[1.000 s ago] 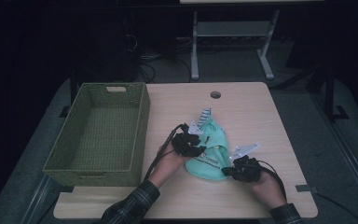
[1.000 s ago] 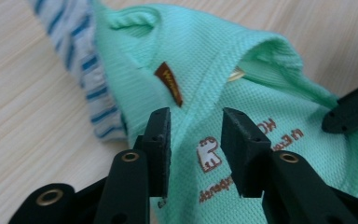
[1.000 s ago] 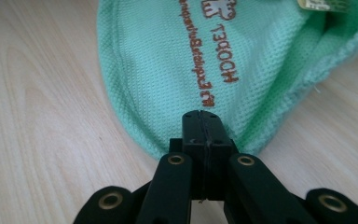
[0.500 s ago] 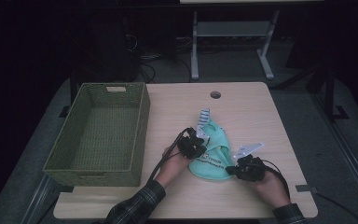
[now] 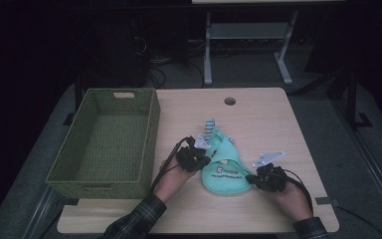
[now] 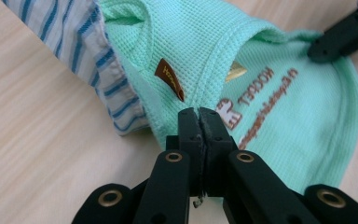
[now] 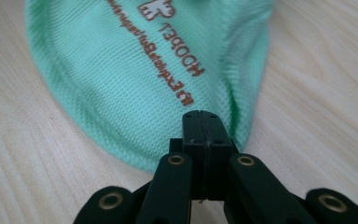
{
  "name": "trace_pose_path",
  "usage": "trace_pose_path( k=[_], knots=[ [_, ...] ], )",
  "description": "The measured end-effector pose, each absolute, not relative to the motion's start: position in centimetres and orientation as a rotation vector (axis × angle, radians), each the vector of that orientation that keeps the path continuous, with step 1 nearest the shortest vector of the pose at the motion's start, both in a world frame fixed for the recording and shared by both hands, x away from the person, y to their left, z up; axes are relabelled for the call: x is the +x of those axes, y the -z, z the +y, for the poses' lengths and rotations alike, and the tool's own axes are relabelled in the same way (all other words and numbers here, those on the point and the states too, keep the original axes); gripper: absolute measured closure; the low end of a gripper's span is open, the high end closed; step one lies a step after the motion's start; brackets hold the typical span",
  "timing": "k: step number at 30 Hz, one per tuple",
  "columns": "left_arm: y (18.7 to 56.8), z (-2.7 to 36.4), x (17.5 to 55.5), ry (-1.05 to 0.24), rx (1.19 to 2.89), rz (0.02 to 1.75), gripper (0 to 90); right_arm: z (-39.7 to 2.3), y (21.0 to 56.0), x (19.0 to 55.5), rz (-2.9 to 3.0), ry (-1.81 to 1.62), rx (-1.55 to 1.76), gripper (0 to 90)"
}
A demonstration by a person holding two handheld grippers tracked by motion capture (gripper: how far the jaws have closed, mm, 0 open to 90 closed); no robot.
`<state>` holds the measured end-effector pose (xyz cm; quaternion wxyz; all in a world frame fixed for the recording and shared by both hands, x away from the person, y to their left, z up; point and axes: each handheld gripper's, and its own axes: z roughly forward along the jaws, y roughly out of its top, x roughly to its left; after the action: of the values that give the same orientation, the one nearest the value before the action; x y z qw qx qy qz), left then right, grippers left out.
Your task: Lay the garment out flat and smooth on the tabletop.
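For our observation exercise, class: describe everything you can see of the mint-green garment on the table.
The mint-green garment is a small waffle-knit piece with brown printed lettering, a stitched hem and a small brown tag. It lies rumpled on the wooden table, partly over a blue-striped cloth. The left claw is shut on its edge, and the right claw on the opposite edge.

mint waffle-knit cloth garment [image 6: 279, 116] (matt, textured) on smooth pale wood-grain table [image 5: 278, 119], beside woven basket [image 5: 104, 144].
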<state>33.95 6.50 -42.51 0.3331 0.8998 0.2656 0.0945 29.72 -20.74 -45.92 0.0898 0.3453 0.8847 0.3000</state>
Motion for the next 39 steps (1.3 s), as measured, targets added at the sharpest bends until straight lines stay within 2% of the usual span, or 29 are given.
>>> trace_pose_path(
  k=[6,11,15,22,25,30,35,39],
  knots=[
    [43.1,8.4,32.5,-0.210,2.376,0.731,88.6,-20.7,45.9,29.7,2.611,-0.862,1.028,89.7],
    [44.9,8.5,31.8,-0.162,2.439,0.726,88.1,-20.6,45.9,29.7,2.606,-0.855,1.029,89.7],
    [44.9,8.4,31.9,-0.158,2.434,0.730,87.0,-20.6,45.9,29.7,2.614,-0.863,1.034,89.6],
    [43.6,8.3,31.1,-0.179,2.383,0.700,76.0,-20.7,44.7,29.4,2.606,-0.967,1.013,84.7],
    [43.0,7.8,30.4,-0.189,2.363,0.671,73.9,-20.7,43.8,29.8,2.592,-1.002,0.993,81.5],
    [42.9,6.7,29.5,-0.162,2.373,0.623,78.4,-20.6,43.1,30.9,2.589,-1.041,0.978,78.9],
    [44.0,6.3,29.6,-0.065,2.381,0.629,85.7,-20.4,42.7,33.4,2.586,-1.083,0.990,75.5],
    [45.1,6.0,29.6,-0.042,2.424,0.632,86.1,-20.0,42.7,35.0,2.583,-1.111,0.991,74.1]
  ],
)
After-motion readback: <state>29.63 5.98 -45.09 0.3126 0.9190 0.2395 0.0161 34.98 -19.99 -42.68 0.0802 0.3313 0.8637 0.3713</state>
